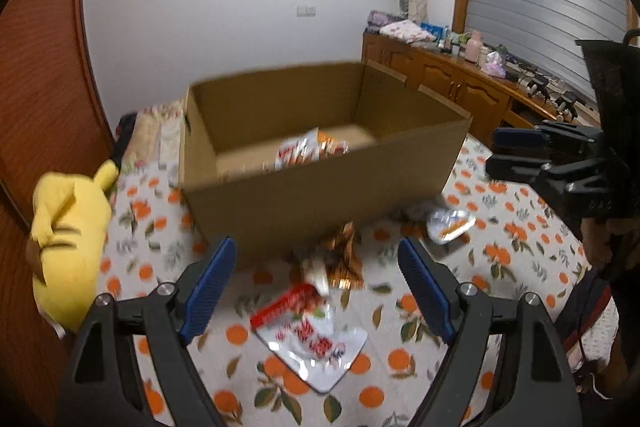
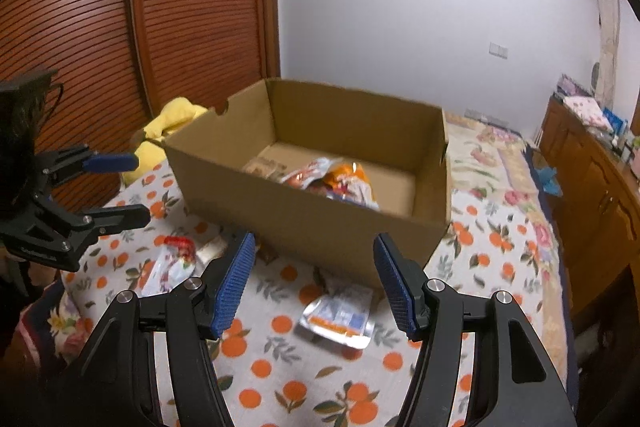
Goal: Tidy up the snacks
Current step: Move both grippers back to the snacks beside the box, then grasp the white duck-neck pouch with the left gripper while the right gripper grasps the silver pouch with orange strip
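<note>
both tongs, left tongs (image 1: 318, 287) wide and right tongs (image 2: 314, 281) narrower, are held empty over loose snack packets (image 1: 310, 339) at 6 o'clock of the cardboard box (image 1: 320, 199), presumably lined up for pickup.

Yellow plush toy (image 1: 68, 227), perhaps Pikachu

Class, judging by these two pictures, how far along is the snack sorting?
Done: some packets lie in the box. In hand: nothing; the left tool and right tool are open and empty. Left: the red packet, brown packet and silver packet on the cloth.
</note>
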### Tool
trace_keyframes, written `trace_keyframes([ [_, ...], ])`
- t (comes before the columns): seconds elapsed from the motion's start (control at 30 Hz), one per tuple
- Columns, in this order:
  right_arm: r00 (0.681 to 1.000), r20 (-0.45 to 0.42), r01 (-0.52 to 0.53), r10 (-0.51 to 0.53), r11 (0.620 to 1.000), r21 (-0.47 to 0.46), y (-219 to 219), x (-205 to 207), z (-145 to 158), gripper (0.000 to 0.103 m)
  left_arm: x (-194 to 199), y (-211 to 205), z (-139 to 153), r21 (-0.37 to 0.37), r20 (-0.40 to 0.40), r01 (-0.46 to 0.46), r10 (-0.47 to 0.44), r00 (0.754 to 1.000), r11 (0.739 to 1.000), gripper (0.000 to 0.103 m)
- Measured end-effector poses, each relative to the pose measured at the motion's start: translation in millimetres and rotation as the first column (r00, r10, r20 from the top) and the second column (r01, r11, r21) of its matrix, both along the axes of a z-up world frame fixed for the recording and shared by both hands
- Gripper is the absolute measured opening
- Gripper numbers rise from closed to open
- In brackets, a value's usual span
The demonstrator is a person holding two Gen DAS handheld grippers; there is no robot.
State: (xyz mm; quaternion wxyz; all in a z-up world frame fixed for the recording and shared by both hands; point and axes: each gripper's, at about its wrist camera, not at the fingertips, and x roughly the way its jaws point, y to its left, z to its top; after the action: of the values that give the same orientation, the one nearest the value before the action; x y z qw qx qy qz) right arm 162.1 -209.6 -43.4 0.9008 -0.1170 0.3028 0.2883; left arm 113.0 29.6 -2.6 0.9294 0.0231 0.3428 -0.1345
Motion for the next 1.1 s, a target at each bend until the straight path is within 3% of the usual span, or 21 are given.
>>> trace_keyframes([
  [0.17, 0.999, -0.045, 0.016, -0.016, 1.0, -0.009, -5.6, 0.8, -20.6, 0.063, -1.4, 2.2, -35.3, 0.011, -0.072, -0.022, 0.023, 0.997, 1.0, 0.084],
  [0.4, 0.992, -0.104, 0.062, -0.064, 0.998, -0.021, -10.7, 18.9, -49.2, 0.063, 6.1, 6.7, -63.5, 0.002, -0.117, -0.042, 0.042, 0.992, 0.999, 0.084],
  [0.93, 0.95, -0.268, 0.156, -0.162, 0.987, -0.044, -12.0, 66.5, -107.7, 0.063, 11.0, 11.3, -90.7, -0.001, -0.17, -0.084, 0.083, 0.982, 0.996, 0.084],
  [1.1, 0.955, -0.251, 0.143, -0.158, 0.987, -0.076, -7.8, 60.1, -109.0, 0.064, 10.5, 13.1, -90.3, -0.01, -0.17, -0.098, 0.095, 0.981, 0.995, 0.084],
])
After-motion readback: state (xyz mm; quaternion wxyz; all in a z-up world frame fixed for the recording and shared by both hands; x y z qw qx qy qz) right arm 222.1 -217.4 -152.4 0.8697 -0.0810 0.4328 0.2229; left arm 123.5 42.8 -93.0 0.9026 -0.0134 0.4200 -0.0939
